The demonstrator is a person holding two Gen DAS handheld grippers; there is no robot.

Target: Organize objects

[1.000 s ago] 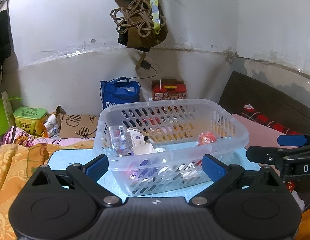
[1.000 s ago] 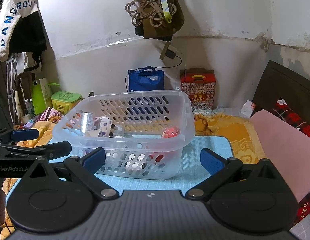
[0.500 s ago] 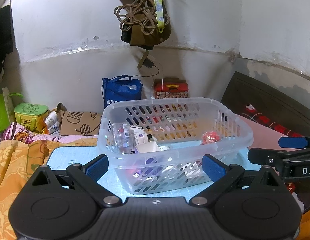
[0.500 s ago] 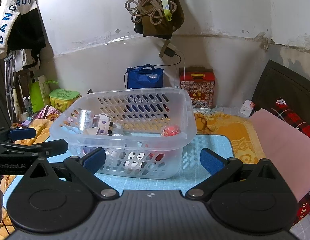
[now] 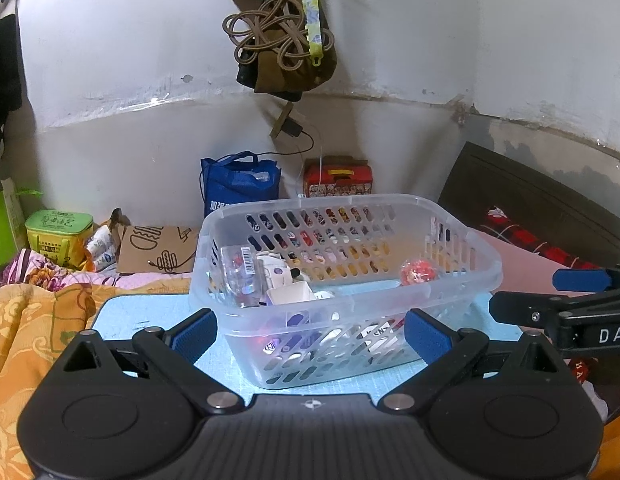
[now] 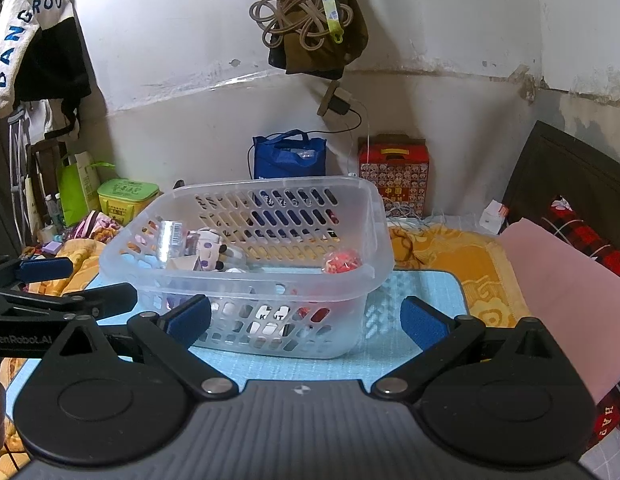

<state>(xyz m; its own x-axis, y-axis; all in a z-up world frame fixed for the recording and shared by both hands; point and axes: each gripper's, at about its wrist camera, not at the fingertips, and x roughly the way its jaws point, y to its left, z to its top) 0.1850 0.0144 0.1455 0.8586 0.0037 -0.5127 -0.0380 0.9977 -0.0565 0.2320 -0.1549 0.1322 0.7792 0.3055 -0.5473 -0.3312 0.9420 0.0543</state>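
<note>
A clear slotted plastic basket stands on a light blue mat. It holds a clear barcoded packet, a white and purple toy, a white box, a red ball and several small items at the bottom. My left gripper is open and empty just before the basket's near wall. My right gripper is open and empty before the basket's near right side. Each gripper shows in the other's view.
A blue bag and a red box stand against the back wall. A green tin and a cardboard bag lie at the left. Orange blanket lies left, pink cloth right. Ropes hang above.
Both grippers have risen and drawn back a little, so the basket sits lower in view. Both stay open and the basket's contents have not moved.
</note>
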